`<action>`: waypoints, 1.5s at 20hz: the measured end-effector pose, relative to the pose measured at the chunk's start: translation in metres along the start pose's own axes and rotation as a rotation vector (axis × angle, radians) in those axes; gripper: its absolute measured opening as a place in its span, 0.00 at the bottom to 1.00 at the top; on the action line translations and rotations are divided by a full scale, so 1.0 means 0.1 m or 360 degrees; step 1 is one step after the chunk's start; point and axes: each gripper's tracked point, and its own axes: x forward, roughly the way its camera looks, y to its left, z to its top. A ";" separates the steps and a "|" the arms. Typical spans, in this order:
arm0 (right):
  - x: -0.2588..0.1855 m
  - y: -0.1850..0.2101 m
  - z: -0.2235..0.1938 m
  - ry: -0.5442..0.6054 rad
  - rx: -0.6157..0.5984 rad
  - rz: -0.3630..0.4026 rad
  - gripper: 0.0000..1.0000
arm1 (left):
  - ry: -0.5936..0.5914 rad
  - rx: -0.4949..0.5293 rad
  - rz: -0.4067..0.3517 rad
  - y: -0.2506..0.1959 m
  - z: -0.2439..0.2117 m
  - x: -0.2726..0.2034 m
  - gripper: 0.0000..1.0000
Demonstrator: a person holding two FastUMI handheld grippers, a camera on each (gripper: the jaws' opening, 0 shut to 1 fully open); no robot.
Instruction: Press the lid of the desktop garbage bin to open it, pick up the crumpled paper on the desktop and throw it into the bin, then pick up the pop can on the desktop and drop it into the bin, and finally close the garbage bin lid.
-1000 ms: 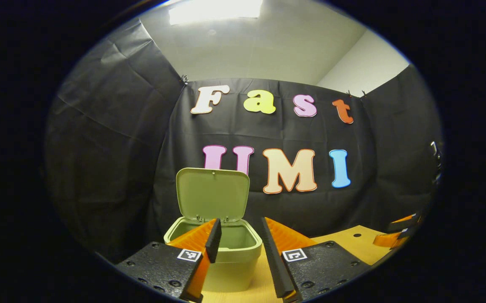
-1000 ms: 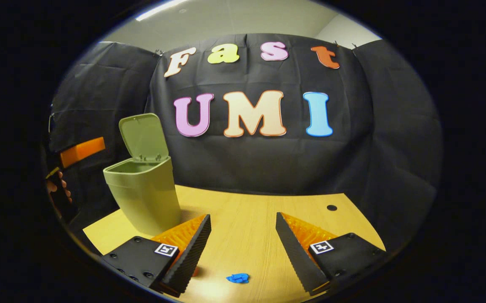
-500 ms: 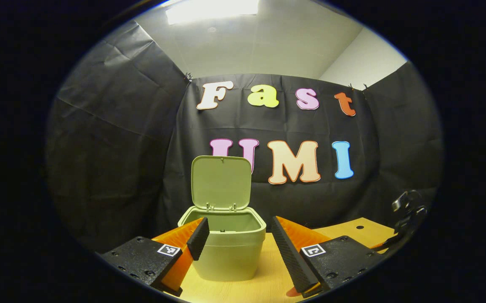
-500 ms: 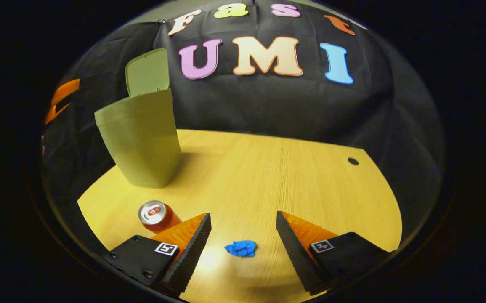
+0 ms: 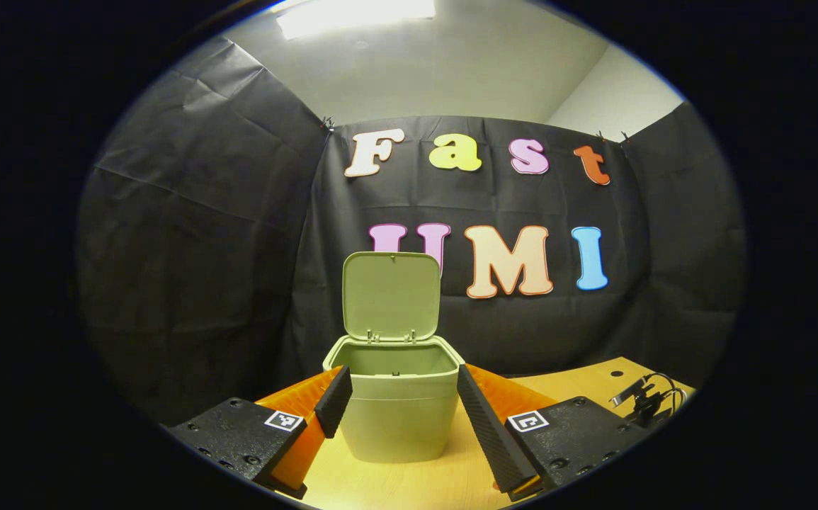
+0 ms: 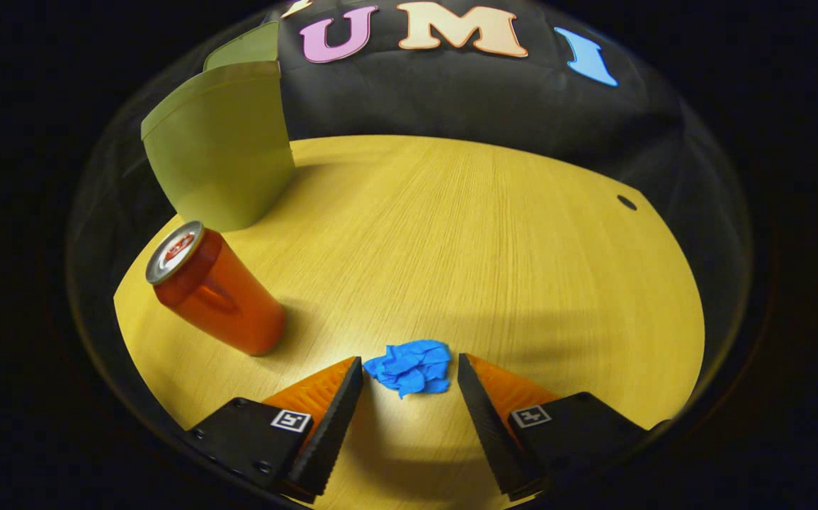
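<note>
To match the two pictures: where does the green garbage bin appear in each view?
Left gripper view: garbage bin at lower centre, lid up, beyond the left gripper.
Right gripper view: bin at upper left, behind the pop can.
Shared landmark: the wooden desktop.

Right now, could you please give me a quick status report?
Right tool open, fingers straddling the blue crumpled paper. Left tool open, facing the green bin, lid up. Pop can upright, clear of the grab.
</note>
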 end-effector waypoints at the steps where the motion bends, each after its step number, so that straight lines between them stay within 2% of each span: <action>1: -0.01 0.00 -0.04 0.0042 0.0000 0.0014 0.81 | 0.0007 -0.0001 0.0002 -0.01 -0.01 -0.01 0.89; 3: 0.01 -0.03 -0.04 0.0028 0.0006 0.0023 0.55 | 0.0025 -0.0009 0.0005 -0.02 -0.05 0.00 0.89; 4: 0.01 -0.02 -0.01 0.0000 0.0032 0.0033 0.44 | 0.0035 -0.0009 0.0019 -0.02 -0.07 0.00 0.86; 5: 0.01 -0.01 -0.02 0.0008 0.0060 0.0044 0.34 | 0.0044 -0.0010 0.0024 -0.02 -0.10 0.00 0.89; 8: 0.01 0.01 0.01 -0.0046 0.0102 0.0033 0.04 | 0.0069 -0.0039 0.0004 -0.12 -0.14 0.00 0.89; 9: -0.09 0.09 0.16 -0.0147 0.0119 0.0092 0.04 | 0.0072 -0.0043 -0.0005 -0.14 -0.15 0.01 0.89; 11: -0.33 0.13 0.56 -0.0353 0.0018 0.0072 0.04 | 0.0065 -0.0036 -0.0016 -0.16 -0.14 0.03 0.89; 21: -1.20 0.47 2.17 -0.0896 -0.0102 0.0151 0.04 | 0.0056 -0.0051 -0.0045 -0.14 -0.14 0.29 0.89; 26: -1.58 1.03 3.12 -0.1121 -0.0239 0.0289 0.03 | 0.0056 -0.0016 -0.0052 0.02 -0.22 0.35 0.89; 30: -1.76 1.49 3.52 -0.1241 -0.0319 0.0364 0.03 | 0.0079 -0.0014 -0.0013 0.25 -0.28 0.37 0.90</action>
